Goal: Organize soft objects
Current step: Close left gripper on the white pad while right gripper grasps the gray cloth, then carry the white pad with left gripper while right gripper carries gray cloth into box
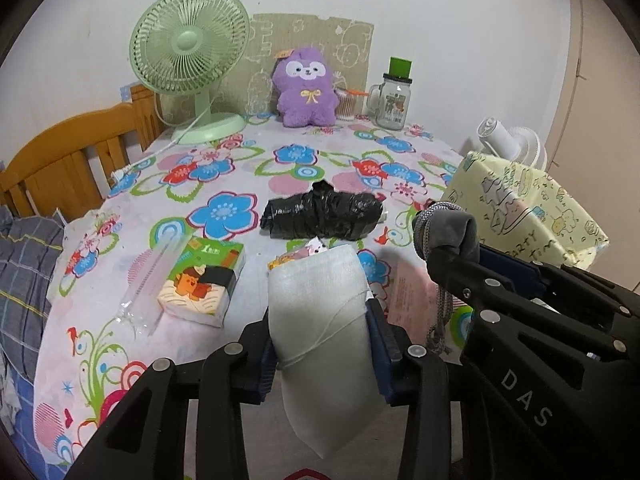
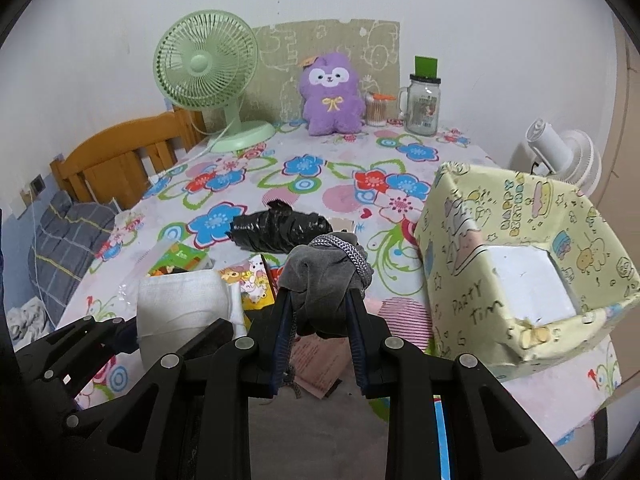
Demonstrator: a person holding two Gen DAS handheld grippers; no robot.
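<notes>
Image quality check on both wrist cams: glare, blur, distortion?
Left wrist: heavy fisheye bending, dark corners, sharp throughout, small highlights on the black bundle. Right wrist: same bending and vignette, soft even light, no motion blur, box edges curve.

Yellow cartoon-print box (image 2: 520, 264): "PARTY" and "TIM" hand-lettered on its near side; "HAPPY BIRTHDAY" printed near the top rim, small and hard to make out.
Black gripper (image 1: 452, 236) seen from the left wrist: "DAS" in grey letters on its arm.
Green tissue pack (image 1: 202, 280): a large "1"; remaining characters illegible.
Glass jar (image 2: 422, 106): label too small to read.
</notes>
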